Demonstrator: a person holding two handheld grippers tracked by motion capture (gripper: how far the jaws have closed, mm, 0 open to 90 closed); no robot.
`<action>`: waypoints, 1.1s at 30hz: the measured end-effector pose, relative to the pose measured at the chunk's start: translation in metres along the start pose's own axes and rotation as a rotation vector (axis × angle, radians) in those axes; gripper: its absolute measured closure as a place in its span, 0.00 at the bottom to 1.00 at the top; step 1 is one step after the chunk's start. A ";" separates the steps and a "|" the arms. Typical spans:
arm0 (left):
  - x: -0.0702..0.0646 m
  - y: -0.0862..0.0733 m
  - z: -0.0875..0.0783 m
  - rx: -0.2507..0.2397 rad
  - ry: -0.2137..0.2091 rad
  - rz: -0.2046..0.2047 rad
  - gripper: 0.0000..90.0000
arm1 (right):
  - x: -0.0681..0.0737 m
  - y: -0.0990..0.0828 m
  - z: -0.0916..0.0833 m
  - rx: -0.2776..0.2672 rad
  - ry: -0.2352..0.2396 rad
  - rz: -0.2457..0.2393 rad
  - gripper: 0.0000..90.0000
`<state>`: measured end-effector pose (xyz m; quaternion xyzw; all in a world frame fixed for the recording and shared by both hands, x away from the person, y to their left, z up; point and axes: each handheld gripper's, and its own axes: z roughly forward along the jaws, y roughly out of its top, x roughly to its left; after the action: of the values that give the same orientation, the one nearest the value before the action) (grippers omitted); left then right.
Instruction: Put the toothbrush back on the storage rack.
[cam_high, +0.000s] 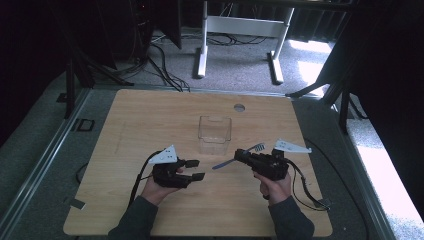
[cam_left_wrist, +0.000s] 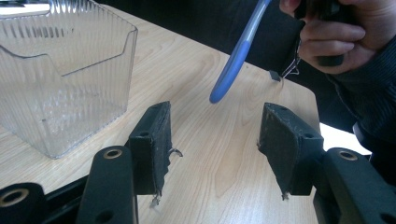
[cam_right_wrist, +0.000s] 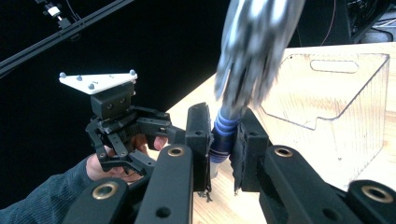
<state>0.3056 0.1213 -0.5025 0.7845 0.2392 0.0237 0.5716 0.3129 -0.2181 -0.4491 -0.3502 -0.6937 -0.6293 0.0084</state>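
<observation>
A utensil with a blue handle (cam_high: 223, 163) and a silvery pronged head (cam_high: 257, 147) hangs above the wooden table. My right gripper (cam_high: 239, 154) is shut on it. In the right gripper view the pads (cam_right_wrist: 198, 135) clamp the ribbed blue neck (cam_right_wrist: 223, 133), and the blurred head (cam_right_wrist: 254, 46) rises above them. The handle (cam_left_wrist: 236, 58) slants down towards my left gripper (cam_left_wrist: 215, 135), and its tip hovers just beyond the jaws. The left gripper (cam_high: 197, 170) is open with nothing between its fingers. It points right, towards the right gripper.
A clear ribbed plastic bin (cam_high: 215, 134) stands upright behind the grippers near the table's middle; it is at the left in the left gripper view (cam_left_wrist: 60, 79). A round cable hole (cam_high: 239, 107) sits near the table's far edge. White desk legs (cam_high: 202, 55) stand on the floor beyond.
</observation>
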 end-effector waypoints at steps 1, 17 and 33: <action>0.000 0.000 0.000 0.001 0.003 -0.001 0.49 | 0.000 0.000 0.000 -0.001 -0.001 -0.001 0.87; 0.004 -0.006 -0.002 0.037 0.057 -0.019 0.50 | -0.002 0.012 0.000 -0.006 -0.039 -0.037 0.87; 0.008 -0.013 0.000 0.104 0.106 -0.040 0.51 | -0.006 0.028 0.003 -0.006 -0.079 -0.084 0.87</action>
<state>0.3081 0.1276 -0.5162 0.8058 0.2854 0.0414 0.5172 0.3324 -0.2197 -0.4278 -0.3450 -0.7058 -0.6169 -0.0464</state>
